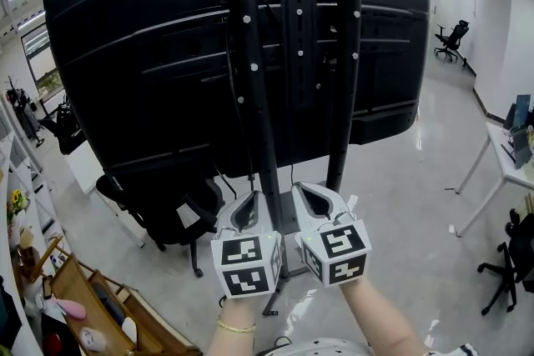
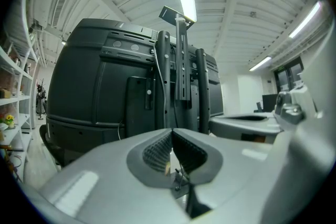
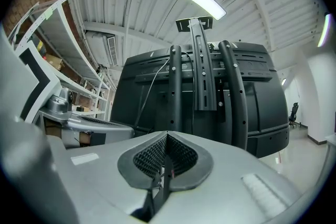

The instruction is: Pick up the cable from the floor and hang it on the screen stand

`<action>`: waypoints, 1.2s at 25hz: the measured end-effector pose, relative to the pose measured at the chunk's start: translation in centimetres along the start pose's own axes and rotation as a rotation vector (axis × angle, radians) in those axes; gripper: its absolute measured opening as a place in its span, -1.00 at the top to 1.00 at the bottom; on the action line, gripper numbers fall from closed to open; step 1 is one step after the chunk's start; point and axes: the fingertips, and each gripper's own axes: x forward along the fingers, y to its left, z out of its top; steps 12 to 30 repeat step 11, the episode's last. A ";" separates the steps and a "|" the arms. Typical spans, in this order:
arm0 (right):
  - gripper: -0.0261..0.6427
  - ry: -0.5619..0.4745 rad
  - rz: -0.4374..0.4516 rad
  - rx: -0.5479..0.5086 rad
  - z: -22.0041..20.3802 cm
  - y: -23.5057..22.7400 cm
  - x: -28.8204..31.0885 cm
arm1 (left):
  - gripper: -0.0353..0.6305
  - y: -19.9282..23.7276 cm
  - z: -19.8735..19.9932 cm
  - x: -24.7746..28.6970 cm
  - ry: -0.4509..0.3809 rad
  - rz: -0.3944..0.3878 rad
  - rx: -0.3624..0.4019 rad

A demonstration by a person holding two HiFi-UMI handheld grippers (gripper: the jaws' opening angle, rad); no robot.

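Note:
The big black screen point(image 1: 167, 54) shows its back, mounted on a black screen stand point(image 1: 250, 96) with two upright posts and a middle column. A thin cable point(image 1: 227, 46) runs down from the top bracket along the left post; it also shows as a pale cable point(image 2: 156, 68) and a thin cable point(image 3: 152, 86) in the gripper views. My left gripper point(image 1: 253, 196) and right gripper point(image 1: 302, 189) are held side by side low in front of the stand's posts, both shut with nothing between the jaws. The left gripper point(image 2: 171, 132) and right gripper point(image 3: 166, 135) point up at the stand.
A black office chair point(image 1: 163, 221) stands under the screen's left side. A white table point(image 1: 501, 158) and another chair point(image 1: 509, 263) are at the right. A wooden rack point(image 1: 92, 304) with small items sits at the bottom left. Shelves point(image 2: 13, 92) line the left wall.

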 end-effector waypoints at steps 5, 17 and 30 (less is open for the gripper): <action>0.93 0.006 -0.001 0.009 -0.5 0.2 0.1 | 0.87 0.3 -0.6 0.1 0.014 0.007 -0.008; 0.93 0.016 0.002 0.009 -0.8 0.5 0.0 | 0.87 0.9 -0.9 0.0 0.020 0.020 -0.018; 0.93 0.016 0.002 0.009 -0.8 0.5 0.0 | 0.87 0.9 -0.9 0.0 0.020 0.020 -0.018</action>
